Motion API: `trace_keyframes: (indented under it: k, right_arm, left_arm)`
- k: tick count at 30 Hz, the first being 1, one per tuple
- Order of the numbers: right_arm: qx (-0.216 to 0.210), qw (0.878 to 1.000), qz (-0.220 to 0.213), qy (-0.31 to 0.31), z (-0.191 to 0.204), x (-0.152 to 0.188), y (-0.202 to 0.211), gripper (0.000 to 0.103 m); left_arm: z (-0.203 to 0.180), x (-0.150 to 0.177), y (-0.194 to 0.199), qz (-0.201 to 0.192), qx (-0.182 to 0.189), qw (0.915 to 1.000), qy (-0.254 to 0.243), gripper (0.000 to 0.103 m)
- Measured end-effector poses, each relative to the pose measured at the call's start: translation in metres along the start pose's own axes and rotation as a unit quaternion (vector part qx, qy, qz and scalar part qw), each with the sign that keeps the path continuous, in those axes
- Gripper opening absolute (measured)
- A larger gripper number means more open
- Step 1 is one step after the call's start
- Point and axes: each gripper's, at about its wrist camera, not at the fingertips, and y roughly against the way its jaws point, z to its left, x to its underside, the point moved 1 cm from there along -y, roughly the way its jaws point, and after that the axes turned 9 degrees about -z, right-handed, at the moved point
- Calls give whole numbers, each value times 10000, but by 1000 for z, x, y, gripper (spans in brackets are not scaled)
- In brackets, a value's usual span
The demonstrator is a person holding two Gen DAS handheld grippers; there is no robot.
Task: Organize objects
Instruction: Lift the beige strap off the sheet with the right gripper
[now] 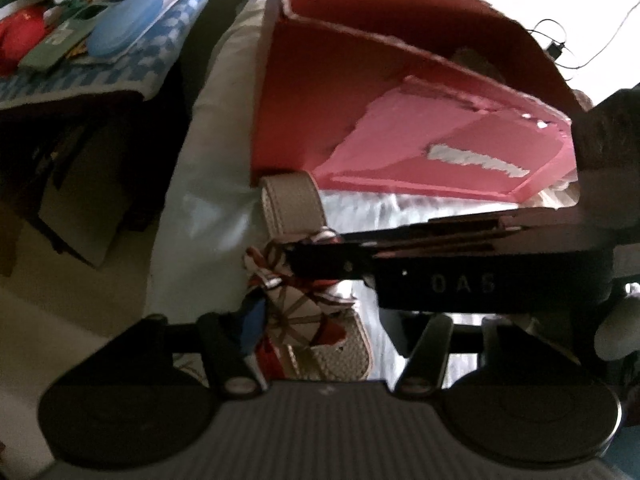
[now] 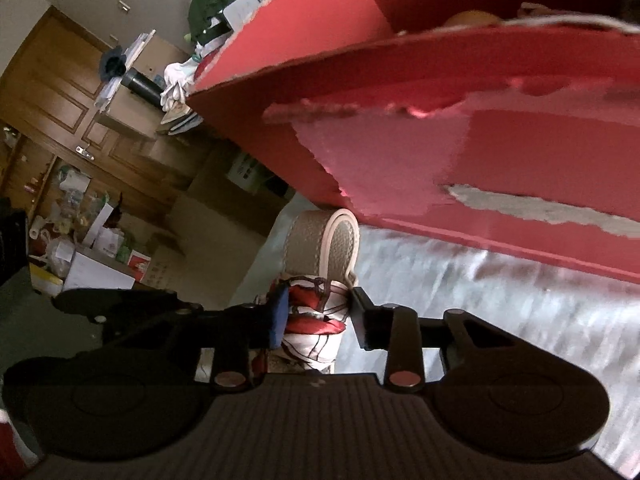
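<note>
A beige leather strap (image 2: 316, 240) with a red, white and blue scarf (image 2: 316, 320) wound round it lies on a silvery sheet (image 2: 500, 300), close to a torn red cardboard box (image 2: 520, 140). My right gripper (image 2: 318, 314) is shut on the scarf-wrapped strap, with a blue pad (image 2: 280, 316) pressed to its left side. In the left wrist view the same scarf (image 1: 304, 312) and strap (image 1: 292, 204) sit between the fingers of my left gripper (image 1: 316, 316). The right gripper's black finger (image 1: 400, 264) crosses in front and hides the left gripper's right finger.
The red box (image 1: 320, 100) stands open just beyond the strap and holds something tan. A table with a blue checked cloth (image 1: 132, 64) carries a blue lid (image 1: 124, 24) and other items. Wooden cabinets (image 2: 60, 92) and floor clutter (image 2: 80, 248) fill the left side.
</note>
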Motion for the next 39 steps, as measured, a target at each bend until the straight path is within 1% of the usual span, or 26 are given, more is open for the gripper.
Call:
trace_keyframes:
  k: [4, 9, 12, 13, 14, 16, 17, 19, 20, 22, 24, 26, 27, 28, 29, 30, 31, 32, 35, 39]
  right_arm:
    - [-2, 9998, -96, -191, -9, 0, 14, 33]
    - [106, 9987, -237, -439, -23, 5, 36, 31]
    - [145, 9979, -313, -546, -24, 8, 48, 30]
    - [172, 9976, -362, -565, -26, 10, 54, 22]
    - [189, 9973, -400, -583, -27, 11, 60, 17]
    - [286, 9964, -494, -633, -30, 14, 69, 14]
    - [371, 9958, -526, -652, -32, 16, 72, 12]
    - [564, 9940, -549, -757, -38, 19, 75, 7]
    - [574, 9928, -586, -871, -43, 22, 78, 1]
    - [481, 9912, -701, -1019, -45, 23, 83, 0]
    - [500, 9896, -868, -1035, -49, 25, 93, 0]
    - [512, 9882, -939, -1098, -53, 25, 95, 1]
    - [433, 9877, -970, -1152, -55, 25, 95, 1]
    - [388, 9867, -986, -1232, -57, 25, 93, 5]
    - [448, 9859, -982, -1280, -57, 26, 91, 13]
    - [522, 9857, -951, -1291, -57, 26, 87, 17]
    - [512, 9860, -917, -1296, -58, 28, 86, 24]
    - [458, 9860, -875, -1346, -60, 28, 83, 25]
    - [253, 9852, -818, -1487, -64, 27, 78, 25]
    - [222, 9863, -806, -1419, -60, 25, 68, 25]
  left_arm:
    - [-13, -1, 6, -65, 134, 9997, -194, 60]
    - [-32, -3, 6, -91, 328, 9985, -433, 58]
    - [-45, -6, 6, -128, 443, 9970, -617, 58]
    - [-50, -8, 7, -136, 509, 9963, -683, 58]
    - [-55, -9, 8, -139, 593, 9953, -755, 57]
    - [-68, -10, 6, -132, 731, 9929, -928, 54]
    - [-74, -10, 4, -113, 763, 9919, -1013, 54]
    - [-86, -9, -1, -99, 732, 9897, -1229, 54]
    - [-90, -7, -5, -83, 668, 9887, -1336, 54]
    - [-93, -4, -10, -15, 584, 9875, -1461, 54]
    - [-95, -2, -17, 55, 536, 9876, -1476, 54]
    - [-95, 0, -22, 140, 516, 9869, -1521, 56]
    - [-95, 1, -25, 146, 452, 9865, -1569, 56]
    - [-95, 2, -27, 158, 411, 9859, -1616, 56]
    - [-95, 3, -28, 158, 380, 9857, -1632, 56]
    - [-94, 3, -29, 150, 354, 9858, -1633, 56]
    - [-94, 3, -29, 143, 348, 9859, -1628, 56]
    - [-94, 4, -29, 143, 332, 9860, -1629, 56]
    - [-93, 6, -31, 152, 178, 9848, -1721, 52]
    - [-96, 7, -32, 119, 82, 9831, -1824, 52]
